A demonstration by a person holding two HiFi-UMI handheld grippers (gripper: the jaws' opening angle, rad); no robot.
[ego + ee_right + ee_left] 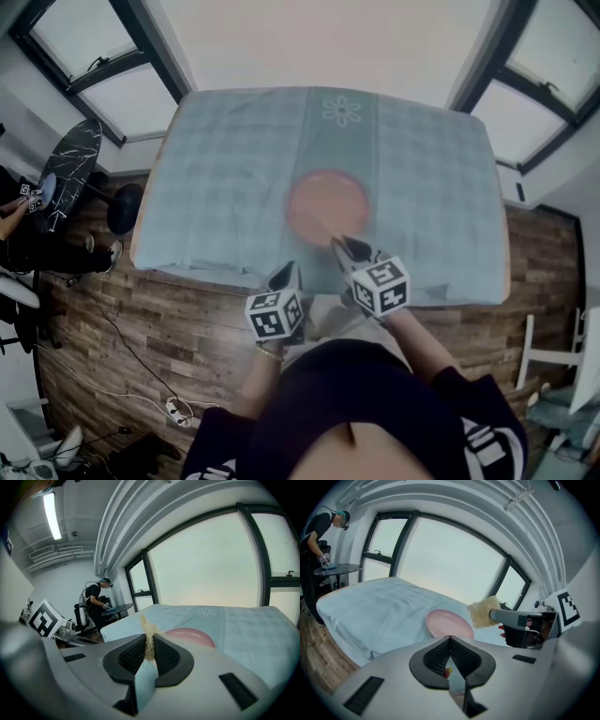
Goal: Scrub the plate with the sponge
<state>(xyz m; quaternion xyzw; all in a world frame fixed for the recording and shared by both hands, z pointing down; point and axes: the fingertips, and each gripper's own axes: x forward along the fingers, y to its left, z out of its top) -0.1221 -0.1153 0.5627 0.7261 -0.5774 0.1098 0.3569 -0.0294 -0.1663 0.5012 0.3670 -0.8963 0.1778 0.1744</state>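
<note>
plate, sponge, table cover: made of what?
Plate: smooth pale pink, plastic or glazed ceramic, can't tell which.
Sponge: pale yellow, coarse frayed fibres, loofah-like.
Table cover: light blue checked cloth, wrinkled, drapes over the edge.

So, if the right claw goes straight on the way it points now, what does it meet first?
Probably the round pink plate, lying just ahead on the light blue tablecloth. The yellow fibrous sponge pinched in the right claw would touch it first; depth is hard to judge.

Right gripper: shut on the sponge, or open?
Shut on the sponge: the right gripper has its jaws pinching the sponge's flattened yellowish edge.
</note>
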